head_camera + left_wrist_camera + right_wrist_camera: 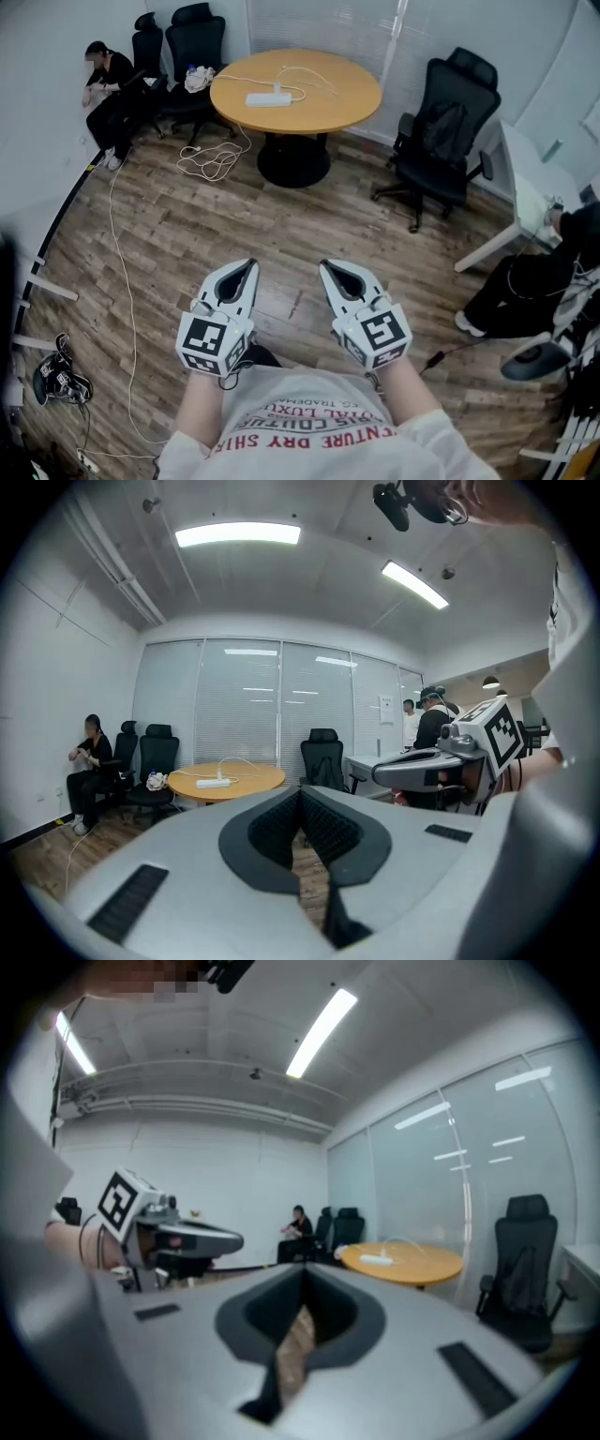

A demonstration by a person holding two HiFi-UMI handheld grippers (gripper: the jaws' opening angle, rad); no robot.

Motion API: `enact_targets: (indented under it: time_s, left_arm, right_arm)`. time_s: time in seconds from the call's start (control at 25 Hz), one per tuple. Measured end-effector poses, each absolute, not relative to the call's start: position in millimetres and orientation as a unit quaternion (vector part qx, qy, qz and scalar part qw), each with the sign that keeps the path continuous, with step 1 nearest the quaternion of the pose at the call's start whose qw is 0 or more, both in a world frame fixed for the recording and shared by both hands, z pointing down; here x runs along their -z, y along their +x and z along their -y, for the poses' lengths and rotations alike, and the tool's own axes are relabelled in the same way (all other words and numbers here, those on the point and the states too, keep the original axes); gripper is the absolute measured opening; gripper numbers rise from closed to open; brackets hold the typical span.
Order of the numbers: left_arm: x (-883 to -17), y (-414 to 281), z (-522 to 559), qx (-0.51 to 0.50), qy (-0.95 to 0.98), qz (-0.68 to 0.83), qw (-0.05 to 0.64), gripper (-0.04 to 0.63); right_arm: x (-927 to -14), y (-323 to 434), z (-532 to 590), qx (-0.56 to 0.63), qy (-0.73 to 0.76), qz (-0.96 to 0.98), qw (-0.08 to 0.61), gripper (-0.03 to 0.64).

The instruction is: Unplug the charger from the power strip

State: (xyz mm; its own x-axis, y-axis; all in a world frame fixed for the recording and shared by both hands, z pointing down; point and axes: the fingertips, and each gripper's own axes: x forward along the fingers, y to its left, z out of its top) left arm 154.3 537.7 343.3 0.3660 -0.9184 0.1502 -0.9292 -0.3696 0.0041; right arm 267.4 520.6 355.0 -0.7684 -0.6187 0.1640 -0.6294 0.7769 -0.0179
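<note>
Both left gripper [246,269] and right gripper [331,269]: fingers clenched, empty. Approach step, I'd say: walk to the table [347,98], open for the charger [277,88] on the power strip [267,99].

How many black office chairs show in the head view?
3. One chair and a second chair stand at the far wall left of the round table; a third chair stands right of it. Seated people may hide more.

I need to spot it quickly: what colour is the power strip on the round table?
The power strip is white, clearest in the head view.
</note>
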Motion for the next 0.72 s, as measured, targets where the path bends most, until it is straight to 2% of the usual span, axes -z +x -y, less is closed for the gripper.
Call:
enact_targets:
  time_s: [0.32,0.72]
  left_arm:
    - [-366,145,-515,-0.077,0.831,0.548,0.062,0.03]
    - [-376,69,-400,-0.066,0.847,0.523,0.071,0.031]
  right_arm:
    - [-379,254,-494,-0.057,0.336,0.936,0.088,0.026]
    - [-390,179,-390,-0.049,0.363,0.924,0.11,0.026]
